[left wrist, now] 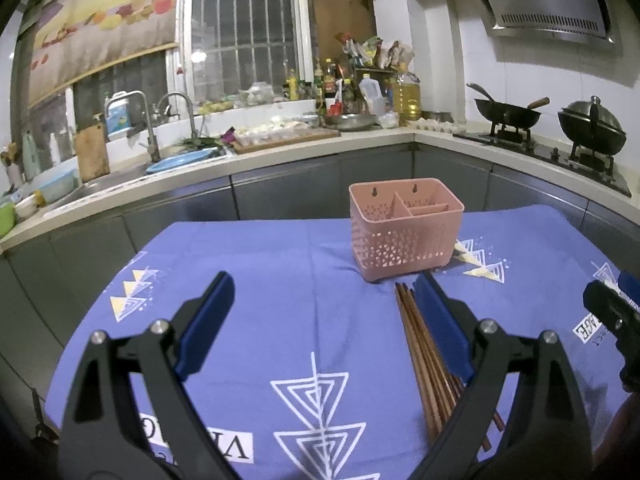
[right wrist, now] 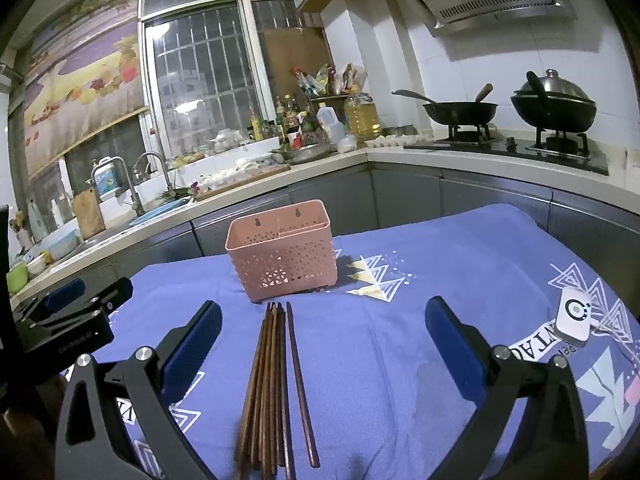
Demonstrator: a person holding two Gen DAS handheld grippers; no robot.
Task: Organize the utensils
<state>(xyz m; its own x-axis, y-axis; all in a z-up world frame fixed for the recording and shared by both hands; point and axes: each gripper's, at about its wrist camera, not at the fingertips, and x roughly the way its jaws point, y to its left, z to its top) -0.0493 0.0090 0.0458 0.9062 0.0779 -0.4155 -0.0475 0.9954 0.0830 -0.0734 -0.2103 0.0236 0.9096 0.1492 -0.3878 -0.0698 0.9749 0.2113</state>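
Note:
A pink perforated utensil holder with divided compartments stands empty on the blue tablecloth; it also shows in the right wrist view. A bundle of several brown wooden chopsticks lies flat in front of it, seen too in the right wrist view, one stick slightly apart on the right. My left gripper is open and empty, its right finger beside the chopsticks. My right gripper is open and empty, with the chopsticks lying between its fingers.
A small white device lies on the cloth at the right. Beyond the table runs a kitchen counter with a sink, bottles and a cutting board. Two woks sit on the stove at the right.

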